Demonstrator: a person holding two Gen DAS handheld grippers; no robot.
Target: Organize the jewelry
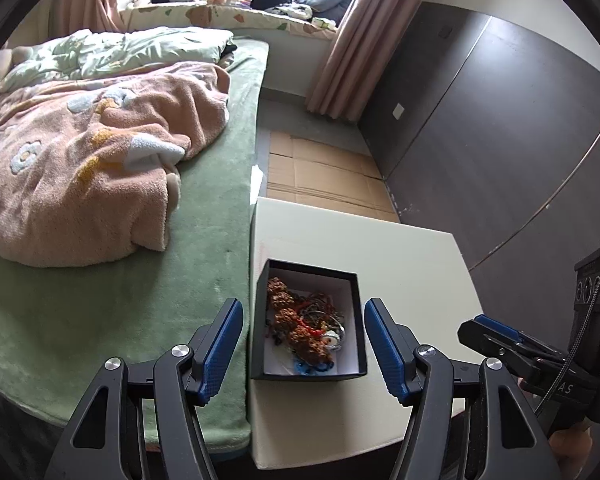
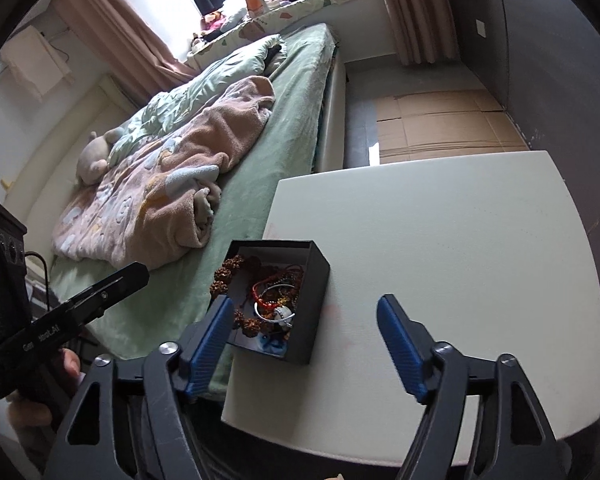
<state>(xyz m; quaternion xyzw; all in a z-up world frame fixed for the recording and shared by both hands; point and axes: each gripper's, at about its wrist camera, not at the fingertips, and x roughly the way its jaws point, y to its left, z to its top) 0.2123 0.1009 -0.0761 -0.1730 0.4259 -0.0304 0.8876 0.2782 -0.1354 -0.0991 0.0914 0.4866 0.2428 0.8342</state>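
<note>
A black open box [image 1: 358, 312] [image 2: 314, 304] stands on the left edge of a white table [image 1: 412, 264] [image 2: 440, 240]. It holds a tangle of jewelry [image 1: 306, 328] [image 2: 268, 300]: brown bead strings, a red cord bracelet, a silver bangle and a blue piece. My left gripper [image 1: 304, 344] is open and empty, its fingers on either side of the box, above it. My right gripper [image 2: 304, 340] is open and empty, just in front of the box's near right corner. The right gripper also shows at the right in the left wrist view [image 1: 496, 330].
A bed with a green cover [image 1: 140, 288] [image 2: 268, 168] and a pink blanket [image 1: 92, 160] runs against the table's left side. Flattened cardboard [image 1: 324, 168] lies on the floor beyond the table. A dark wall [image 1: 500, 120] stands to the right.
</note>
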